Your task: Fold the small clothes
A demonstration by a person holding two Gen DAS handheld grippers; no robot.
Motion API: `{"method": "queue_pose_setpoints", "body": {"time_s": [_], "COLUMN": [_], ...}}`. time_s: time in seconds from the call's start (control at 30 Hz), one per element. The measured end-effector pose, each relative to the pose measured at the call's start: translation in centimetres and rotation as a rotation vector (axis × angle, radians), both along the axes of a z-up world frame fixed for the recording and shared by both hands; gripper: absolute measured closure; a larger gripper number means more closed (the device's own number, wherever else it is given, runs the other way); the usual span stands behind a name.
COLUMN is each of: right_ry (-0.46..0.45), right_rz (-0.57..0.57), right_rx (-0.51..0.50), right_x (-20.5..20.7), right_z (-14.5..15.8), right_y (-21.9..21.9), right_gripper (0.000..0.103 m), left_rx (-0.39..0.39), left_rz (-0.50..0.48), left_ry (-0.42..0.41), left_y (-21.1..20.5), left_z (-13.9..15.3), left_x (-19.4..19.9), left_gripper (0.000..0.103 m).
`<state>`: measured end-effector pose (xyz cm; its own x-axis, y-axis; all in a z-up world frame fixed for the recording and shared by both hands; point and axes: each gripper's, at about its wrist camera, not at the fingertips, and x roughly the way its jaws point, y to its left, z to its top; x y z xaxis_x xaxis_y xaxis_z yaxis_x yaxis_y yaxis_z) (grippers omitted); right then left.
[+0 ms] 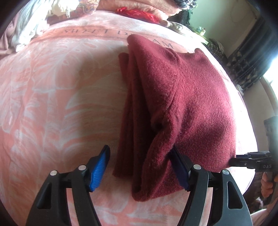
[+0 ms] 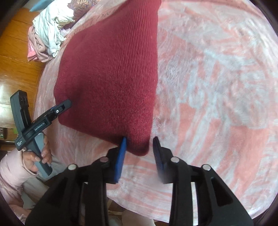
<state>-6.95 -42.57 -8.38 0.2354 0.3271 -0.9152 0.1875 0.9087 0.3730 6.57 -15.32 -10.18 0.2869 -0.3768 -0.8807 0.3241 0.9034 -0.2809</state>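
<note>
A dark red knitted garment [image 1: 182, 97] lies folded on a pink patterned blanket [image 1: 60, 95]; it also shows in the right wrist view [image 2: 111, 73]. My left gripper [image 1: 140, 153] is open, its jaws standing either side of the garment's near left folded edge, the right finger partly under a fold. My right gripper [image 2: 139, 145] is open around the garment's near corner. The left gripper also shows in the right wrist view [image 2: 68, 102], touching the garment's left edge. The right gripper shows in the left wrist view [image 1: 232, 160] at the garment's right edge.
A heap of pale clothes [image 2: 50, 33] lies at the blanket's far left edge, also in the left wrist view [image 1: 26, 29]. Red fabric [image 1: 139, 13] and pink bedding lie at the far end. A wooden floor [image 2: 15, 57] lies beyond the bed. Dark curtains [image 1: 248, 66] hang at right.
</note>
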Motion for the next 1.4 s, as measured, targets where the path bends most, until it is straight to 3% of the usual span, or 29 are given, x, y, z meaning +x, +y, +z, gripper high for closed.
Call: {"method": "queue_pose_setpoints", "body": {"time_s": [0.13,0.23,0.33,0.37,0.43,0.63,0.97,1.4], "right_ry": [-0.103,-0.152,-0.165,-0.163,-0.167,-0.196,-0.238,-0.247], "right_rz": [-0.078,-0.111,-0.116,-0.123,-0.127,-0.161,-0.213,-0.156], "right_rx": [-0.168,-0.281,-0.356,-0.361,-0.350,-0.355,-0.344,-0.328], "right_x": [-2.1,-3.5,-4.6,-4.9,-5.4,-6.8,-8.2,-7.8], "right_z": [4.5,6.8,7.2,7.2,7.1,8.5,9.6,9.5], "right_y": [0.3,2.2,3.6,4.2,5.4,7.9,7.1,8.0], "right_gripper": [0.049,0.035,0.027,0.022,0.022,0.013,0.012,0.012], "left_rx": [0.002,0.015,0.096,0.130,0.171,0.171,0.170,0.202], "left_rz": [0.048,0.080,0.078,0.074,0.054,0.079,0.115,0.089], "left_ry": [0.000,-0.006,-0.070,-0.097,-0.144,-0.195,-0.199,-0.228], "left_y": [0.4,0.5,-0.1,-0.3,-0.3,1.4,3.2,2.0], "left_z": [2.7,4.9,7.0,7.6,8.9,11.3,11.1,11.2], "left_x": [-1.1,-1.9,-3.1,-3.5,-4.5,-7.2,-8.4,-9.1], "left_gripper": [0.033,0.023,0.019,0.015,0.014,0.009,0.008,0.008]}}
